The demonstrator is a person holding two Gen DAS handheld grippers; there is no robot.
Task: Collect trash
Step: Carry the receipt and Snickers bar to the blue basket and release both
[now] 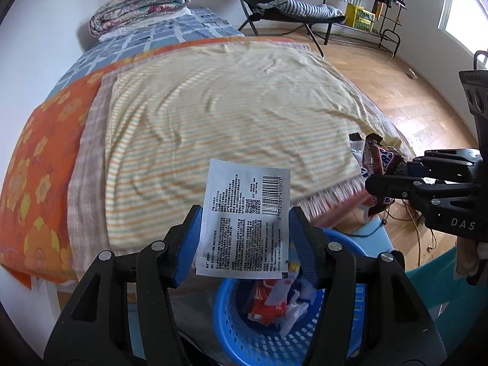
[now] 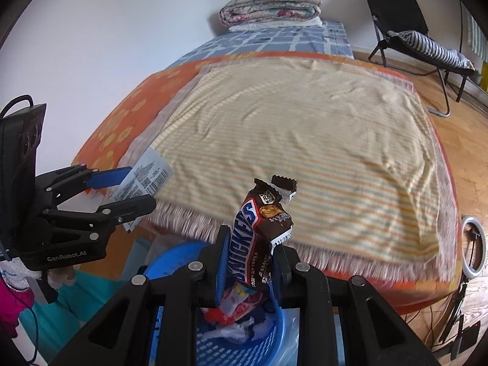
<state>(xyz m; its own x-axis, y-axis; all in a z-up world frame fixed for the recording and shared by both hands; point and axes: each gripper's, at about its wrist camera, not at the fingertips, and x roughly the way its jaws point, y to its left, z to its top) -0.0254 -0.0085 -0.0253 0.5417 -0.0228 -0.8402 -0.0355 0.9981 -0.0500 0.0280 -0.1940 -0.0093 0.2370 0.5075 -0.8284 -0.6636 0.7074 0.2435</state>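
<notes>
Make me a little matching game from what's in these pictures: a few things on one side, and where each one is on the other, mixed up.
Things:
1. silver sachet
2. Snickers wrapper
3. folded quilt
4. blue basket

Places:
A. at the far end of the bed
B. pinched in the right gripper
C. below both grippers, with trash in it
D. pinched in the left gripper

Pairs: 1-D, 2-B, 3-A, 4-C

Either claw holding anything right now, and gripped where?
Left claw: white sachet, pinched by its side edges at the lower half. Right claw: Snickers wrapper, gripped at its lower end.
</notes>
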